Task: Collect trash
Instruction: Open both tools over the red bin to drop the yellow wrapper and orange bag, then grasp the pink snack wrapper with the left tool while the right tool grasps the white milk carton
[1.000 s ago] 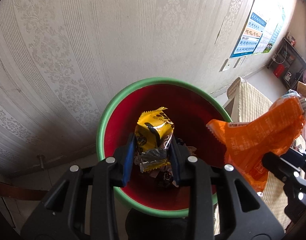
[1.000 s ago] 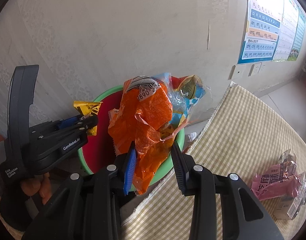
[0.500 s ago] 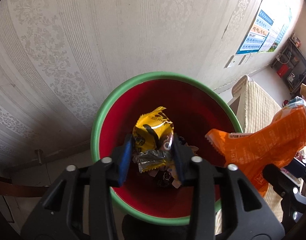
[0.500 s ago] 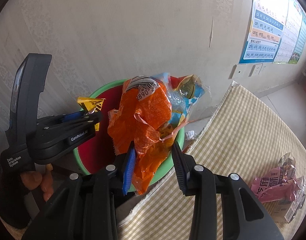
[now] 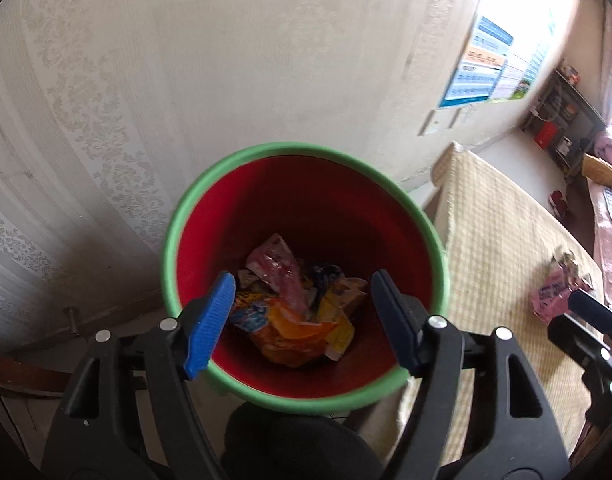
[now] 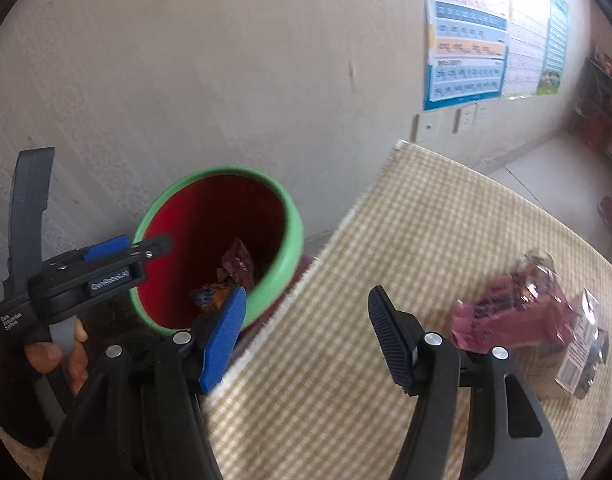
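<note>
Both grippers' fingers (image 5: 210,320) opening, apparently empty

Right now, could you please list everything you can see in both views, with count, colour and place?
bin: one, green rim, red inside, on the floor against the wall
wrappers in bin: several, orange, yellow, pink, blue, at the bottom
table: one, beige checked cloth, right of the bin
pink wrappers: a crumpled bunch, on the table's right side
small carton: one, pale, beside the pink wrappers, blurred
wall posters: a few, blue and white, above the table
wall sockets: three, white, under the posters
left tongs: black, blue pads, opening over the bin, nothing between
right tongs: black, blue pads, opening over the table edge, nothing between
hand: one, gripping the left tongs' handle
</note>
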